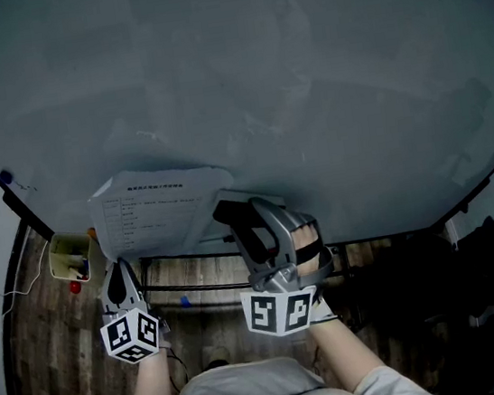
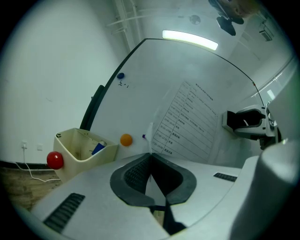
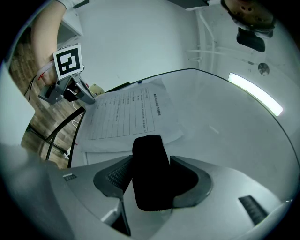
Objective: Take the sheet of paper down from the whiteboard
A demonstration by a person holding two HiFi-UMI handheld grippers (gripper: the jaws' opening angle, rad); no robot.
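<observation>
the left hand-held gripper (image 2: 150, 157) is seen fully closed, with the lower edge of the sheet of paper (image 1: 154, 214) pinched thinly between its pads. the sheet is spread on the whiteboard (image 1: 319, 63) just ahead of both tools. the right hand-held gripper (image 3: 151, 161) is held wide, its jaws clamped on either side of a black block (image 1: 231, 214) set at the sheet's corner nearest it, apparently a magnet or holder. the freeing step is judged to be in hand. next, the block should be pulled straight off the board while the pinch is held, so the sheet can be peeled away without tearing or dropping.
</observation>
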